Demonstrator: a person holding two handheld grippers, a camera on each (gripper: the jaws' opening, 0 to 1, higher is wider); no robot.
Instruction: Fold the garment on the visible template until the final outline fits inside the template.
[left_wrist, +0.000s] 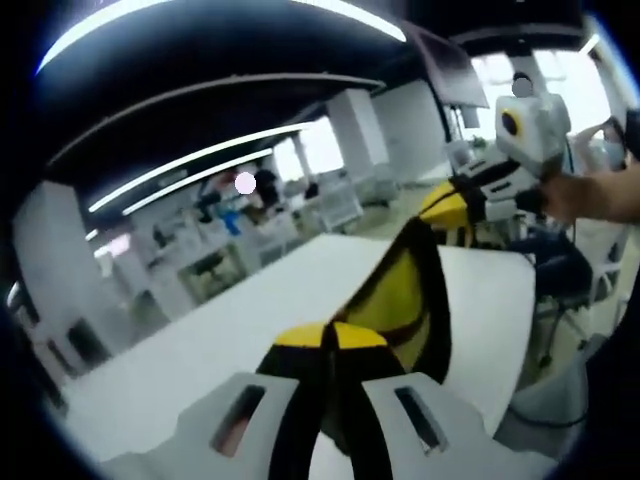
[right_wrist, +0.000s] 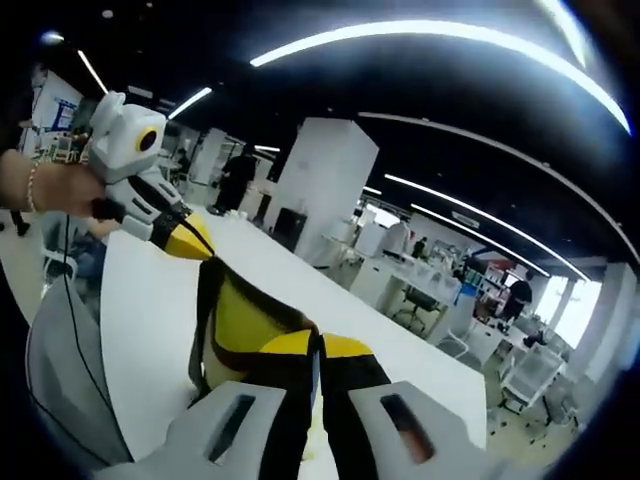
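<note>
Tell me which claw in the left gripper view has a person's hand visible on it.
The far claw at upper right, the right claw, shut on the yellow-and-black garment, with a hand behind it. The near left claw shows none.

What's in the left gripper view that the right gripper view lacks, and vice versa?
Left gripper view alone: the left gripper shut on the garment from close up, with the right gripper at the garment's far end.

Right gripper view alone: the right gripper close up, the left gripper at the far end held by a hand, and a white pillar behind.

Both: the yellow and black garment lifted and stretched between the two grippers above the white table.
</note>
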